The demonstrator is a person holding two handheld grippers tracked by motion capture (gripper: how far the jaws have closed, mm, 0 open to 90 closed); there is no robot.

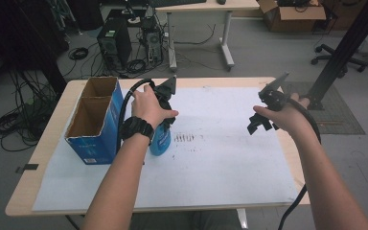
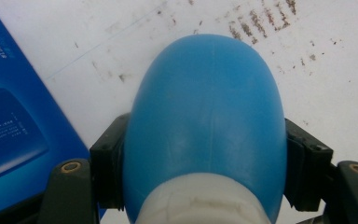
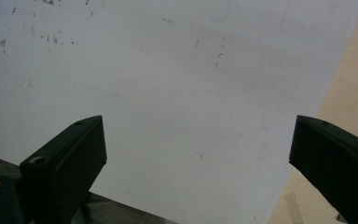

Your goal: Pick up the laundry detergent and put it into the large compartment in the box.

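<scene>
Blue bottle (image 2: 205, 121) with a white collar sits clamped between your left gripper (image 2: 205, 172) jaws, one black pad pressed to each side of its rounded body. From the high view the bottle (image 1: 160, 139) stands on the white paper sheet (image 1: 220, 158) just beside the open blue cardboard box (image 1: 93, 120), with your left hand (image 1: 146, 108) above it. Smudged dark marks (image 1: 184, 138) lie on the paper close by. Your right gripper (image 3: 198, 154) hangs over bare paper near the table's wooden edge (image 3: 354, 84), its jaws spread wide with nothing between them. Your right hand (image 1: 285, 115) is well apart from the bottle.
</scene>
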